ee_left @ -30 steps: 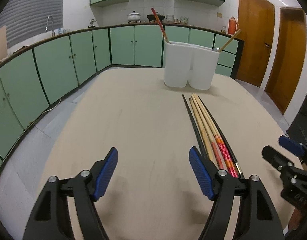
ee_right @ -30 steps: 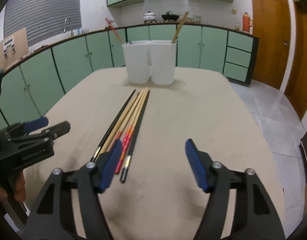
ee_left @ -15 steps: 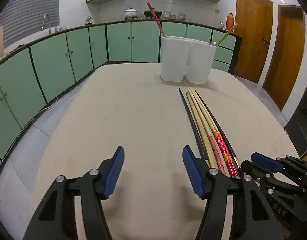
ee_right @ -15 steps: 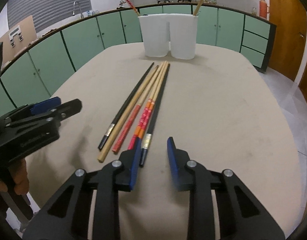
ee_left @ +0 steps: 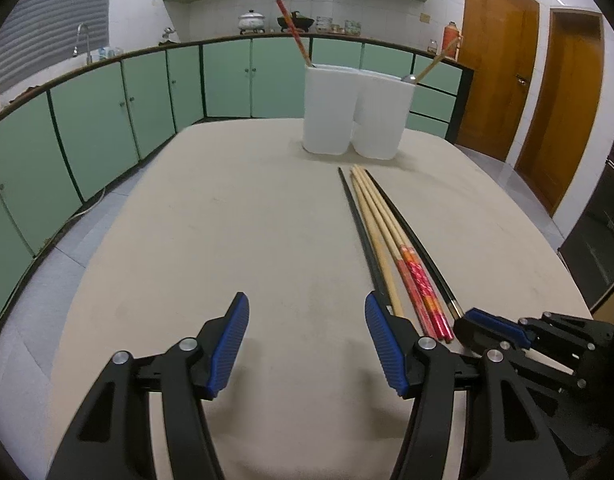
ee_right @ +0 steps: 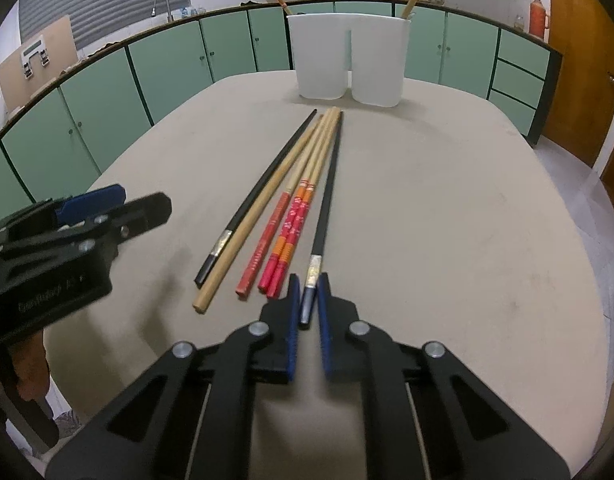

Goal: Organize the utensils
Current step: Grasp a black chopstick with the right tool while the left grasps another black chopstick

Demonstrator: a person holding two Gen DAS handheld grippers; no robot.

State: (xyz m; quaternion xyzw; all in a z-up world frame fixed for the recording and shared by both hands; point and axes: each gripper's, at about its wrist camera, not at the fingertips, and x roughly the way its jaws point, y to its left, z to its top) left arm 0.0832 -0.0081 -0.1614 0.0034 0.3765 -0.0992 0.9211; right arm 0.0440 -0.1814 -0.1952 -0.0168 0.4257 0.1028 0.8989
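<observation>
Several chopsticks lie side by side on the beige table: black, bamboo (ee_right: 263, 210) and red-patterned ones (ee_right: 293, 232). My right gripper (ee_right: 307, 286) is closed around the near end of the rightmost black chopstick (ee_right: 327, 196), which still rests on the table. My left gripper (ee_left: 307, 332) is open and empty, just left of the chopsticks (ee_left: 381, 232). A white two-compartment holder (ee_right: 349, 60) stands at the far end, with one red chopstick in its left part and one bamboo chopstick in its right part. The holder also shows in the left wrist view (ee_left: 355, 110).
The table (ee_right: 447, 200) is wide and beige with rounded edges. Green cabinets (ee_left: 107, 120) run along the far wall and the left side. Wooden doors (ee_left: 495, 52) are at the right.
My right gripper has moved forward and closed from wide open onto the end of the rightmost black chopstick. My left gripper has stayed open and shifted slightly forward.
</observation>
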